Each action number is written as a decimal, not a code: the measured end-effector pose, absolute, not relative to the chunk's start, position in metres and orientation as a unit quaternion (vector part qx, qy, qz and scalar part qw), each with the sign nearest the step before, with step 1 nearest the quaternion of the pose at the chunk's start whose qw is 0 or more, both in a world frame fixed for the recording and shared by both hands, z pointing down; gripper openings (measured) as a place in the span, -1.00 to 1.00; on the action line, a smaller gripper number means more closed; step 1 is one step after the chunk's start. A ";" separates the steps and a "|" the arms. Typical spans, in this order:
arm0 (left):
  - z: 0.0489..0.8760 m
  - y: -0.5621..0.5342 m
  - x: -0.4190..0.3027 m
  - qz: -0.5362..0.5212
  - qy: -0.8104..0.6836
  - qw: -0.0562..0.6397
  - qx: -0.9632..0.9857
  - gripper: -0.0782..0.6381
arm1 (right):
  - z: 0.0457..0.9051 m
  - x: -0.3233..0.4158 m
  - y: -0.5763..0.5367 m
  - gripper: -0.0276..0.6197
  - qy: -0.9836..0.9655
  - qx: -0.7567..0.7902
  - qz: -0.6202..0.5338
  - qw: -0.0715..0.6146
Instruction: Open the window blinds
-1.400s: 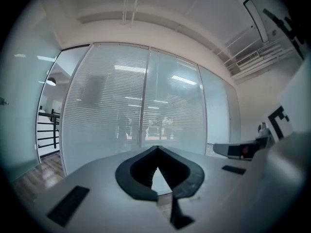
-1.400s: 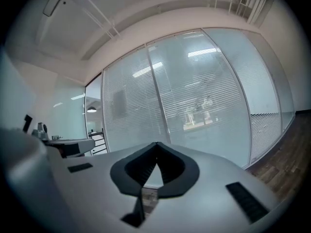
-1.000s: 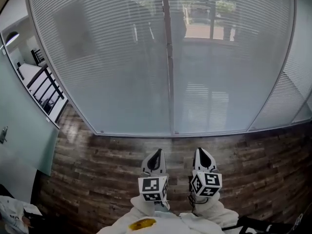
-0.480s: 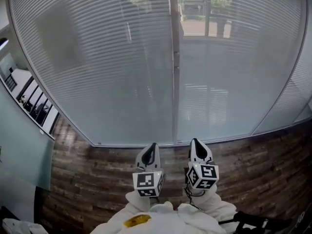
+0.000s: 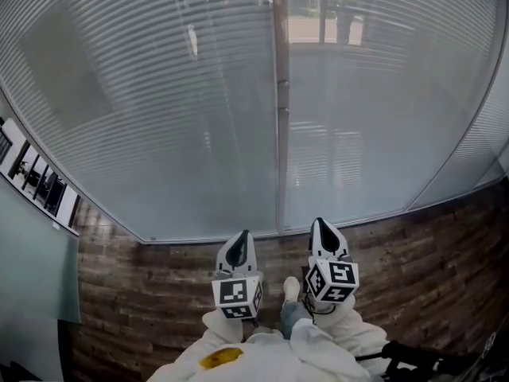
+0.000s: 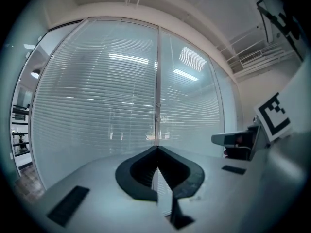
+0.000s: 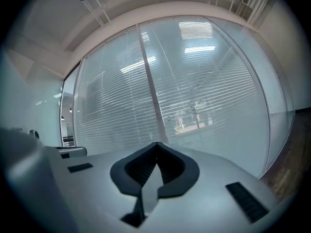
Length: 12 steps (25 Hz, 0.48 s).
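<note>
Head view: the person faces the glazing. The centre post (image 5: 278, 134) between the two panes is the landmark for all places below.
Frosted partition (image 5: 32, 293): far left of the post, meeting the wooden floor (image 5: 135, 293); no part in the job.
Left blind (image 5: 159, 110): left of the post, fully lowered, slats turned shut; only faint shapes show through.
Left gripper (image 5: 241, 241): low and just left of the post line, aimed level at the window. Jaws are pressed together with nothing between them; the left gripper view agrees.
Post fittings (image 5: 280, 86): two small knobs on the post, well above the grippers. Possibly the slat control; cannot confirm.
Right gripper (image 5: 324, 233): low and just right of the post line, aimed level. Jaws are clamped together and empty, per the right gripper view.
Right blind (image 5: 374, 110): right of the post, lowered and shut; outdoor shapes are a little plainer near its top.
Why held so (judgement): both tools closed, empty and side by side suits an approach. They straddle the post, which fits aiming for a control there. Neither touches the glazing.
Task state (judgement): not begun; both blinds still shut.
Marker cubes (image 5: 236, 297): black-and-white square codes only, no letters.
Writing: none readable. A yellow mark (image 5: 225, 362) on the white garment, below the post, is too small to read.
</note>
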<state>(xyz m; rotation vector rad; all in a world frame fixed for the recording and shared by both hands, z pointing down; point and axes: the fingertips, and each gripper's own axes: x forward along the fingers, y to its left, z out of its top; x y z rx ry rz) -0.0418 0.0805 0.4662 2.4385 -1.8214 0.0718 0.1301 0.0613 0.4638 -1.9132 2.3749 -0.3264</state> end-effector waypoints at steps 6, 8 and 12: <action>0.468 0.022 -0.046 0.022 -0.600 0.050 0.798 -0.78 | 0.465 0.122 0.001 -0.88 0.777 -0.620 -0.106 0.035; 0.464 -0.003 -0.046 0.020 -0.603 0.047 0.796 -0.78 | 0.461 0.120 -0.025 -0.88 0.781 -0.616 -0.101 0.036; 0.453 -0.061 -0.049 0.014 -0.614 0.040 0.788 -0.78 | 0.447 0.117 -0.090 -0.88 0.791 -0.604 -0.091 0.043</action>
